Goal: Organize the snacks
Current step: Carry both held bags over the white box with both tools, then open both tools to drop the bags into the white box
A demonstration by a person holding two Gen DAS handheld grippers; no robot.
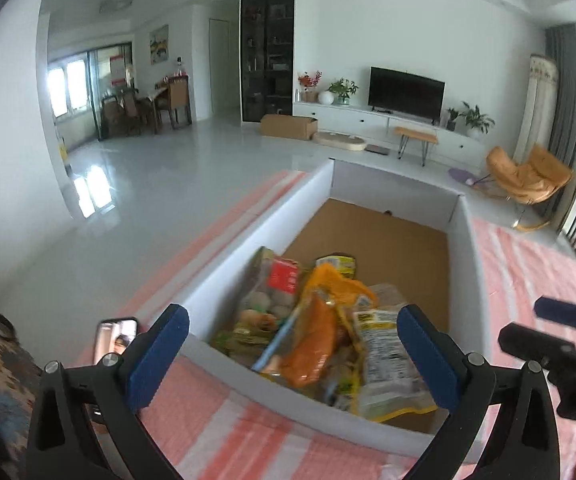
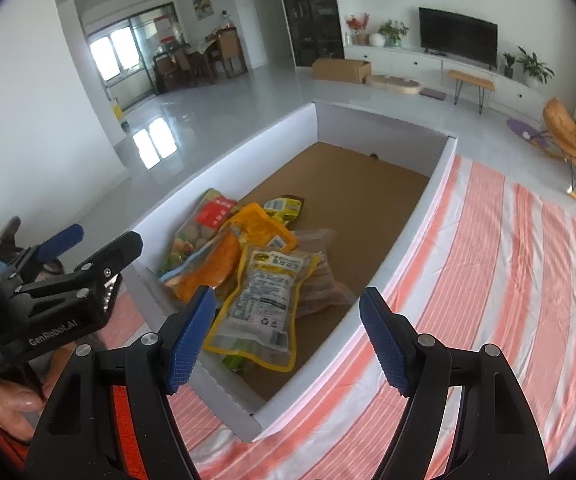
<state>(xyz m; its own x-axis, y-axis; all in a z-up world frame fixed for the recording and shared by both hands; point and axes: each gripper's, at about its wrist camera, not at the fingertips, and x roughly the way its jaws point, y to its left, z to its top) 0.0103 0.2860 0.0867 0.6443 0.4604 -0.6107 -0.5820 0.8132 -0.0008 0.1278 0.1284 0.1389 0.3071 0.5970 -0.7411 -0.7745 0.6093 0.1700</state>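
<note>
the snacks [image 2: 248, 276] lie heaped in the near left corner of the box [image 2: 404, 240], overlapping one another: a clear yellow-edged pack [image 2: 260, 304] on top, an orange pouch [image 1: 320, 344] beside it, a fishball bag with a red label [image 1: 272, 292] against the left wall. the rest of the brown box floor is bare, so i judge the pile was gathered there to keep every packet in one place, and the sorting looks close to done. the box sits on a pink-striped cloth [image 2: 508, 280]; whether a bench or a bed lies under it i cannot tell.

the left gripper [image 1: 292, 344] hovers above the near wall, pointing forward and down over the heap, its jaws spread wide with nothing between them. the right gripper [image 2: 288, 340] hangs level with it just to the right, aimed at the same pile, jaws likewise wide apart and empty. a phone [image 1: 114, 340] lies on the cloth left of the box.
</note>
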